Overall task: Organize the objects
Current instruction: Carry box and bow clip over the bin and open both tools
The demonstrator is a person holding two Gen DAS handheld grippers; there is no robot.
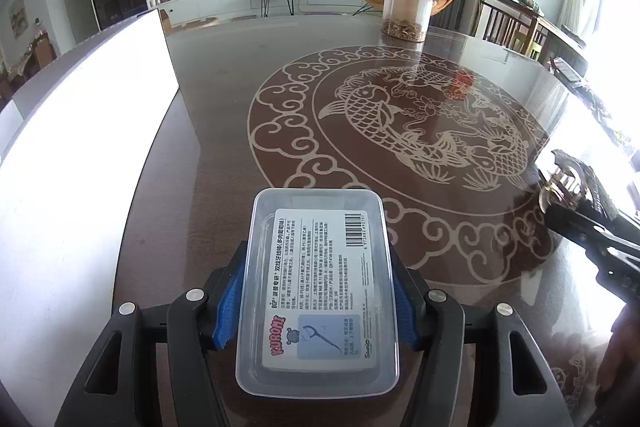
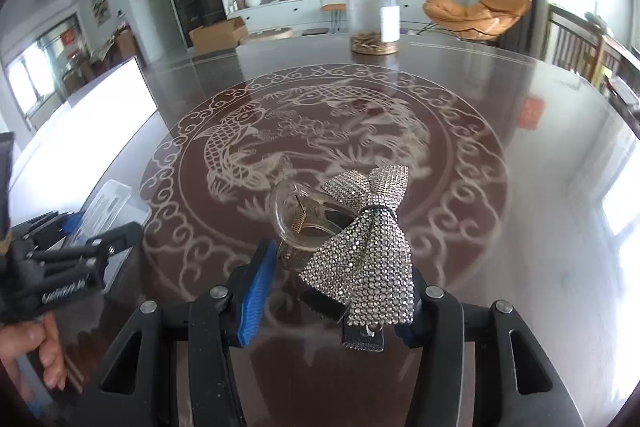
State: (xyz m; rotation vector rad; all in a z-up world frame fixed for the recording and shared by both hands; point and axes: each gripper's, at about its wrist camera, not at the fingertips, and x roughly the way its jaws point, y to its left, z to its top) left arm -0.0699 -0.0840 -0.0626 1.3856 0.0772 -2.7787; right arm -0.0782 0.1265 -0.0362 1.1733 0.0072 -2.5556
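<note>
Dark glossy tabletop (image 1: pixel 224 131) with pale fish-and-cloud medallion at frame centre. Clear jar (image 1: pixel 407 7) with black lid stands at upper right. White panel (image 1: pixel 88 115) along left edge. Plastic box's contact undeterminable.

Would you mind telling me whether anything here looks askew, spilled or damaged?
Nothing looks spilled or broken. The one oddity: the rhinestone bow hair clip sits tilted in the right gripper, hanging toward one finger. The floss-pick box sits squarely in the left gripper.
</note>
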